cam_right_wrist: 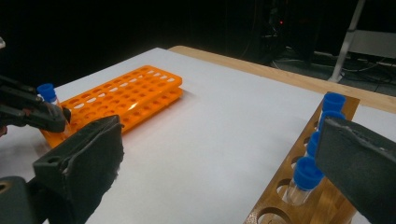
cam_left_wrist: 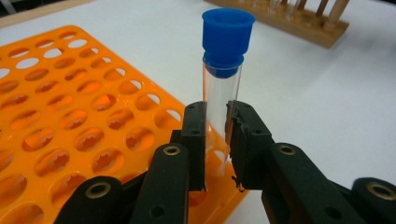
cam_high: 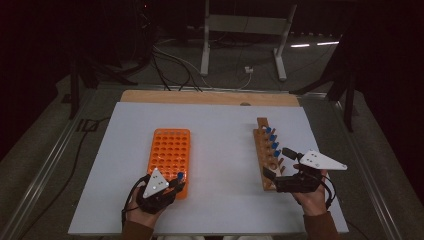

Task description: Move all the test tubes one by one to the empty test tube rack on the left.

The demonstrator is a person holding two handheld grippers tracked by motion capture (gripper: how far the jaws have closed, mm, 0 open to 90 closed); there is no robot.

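A clear test tube with a blue cap (cam_left_wrist: 222, 93) stands upright at the near right corner of the orange rack (cam_left_wrist: 70, 116). My left gripper (cam_left_wrist: 218, 140) is shut on its glass below the cap, and the jaws hide its lower end. From above, that left gripper (cam_high: 172, 187) sits at the orange rack's (cam_high: 170, 150) near end, with the blue cap (cam_high: 180, 176) just ahead of it. My right gripper (cam_high: 279, 163) is open beside the near end of the wooden rack (cam_high: 262, 150), its jaws wide apart with nothing held. Several blue-capped tubes (cam_high: 273, 142) stand in that rack.
The racks lie on a white sheet (cam_high: 220, 150) over a wooden table whose far edge (cam_high: 210, 97) shows. In the right gripper view the wooden rack (cam_right_wrist: 280, 200) has bare holes near my right gripper (cam_right_wrist: 222, 158), and the left gripper (cam_right_wrist: 32, 114) is far left by the orange rack (cam_right_wrist: 126, 98).
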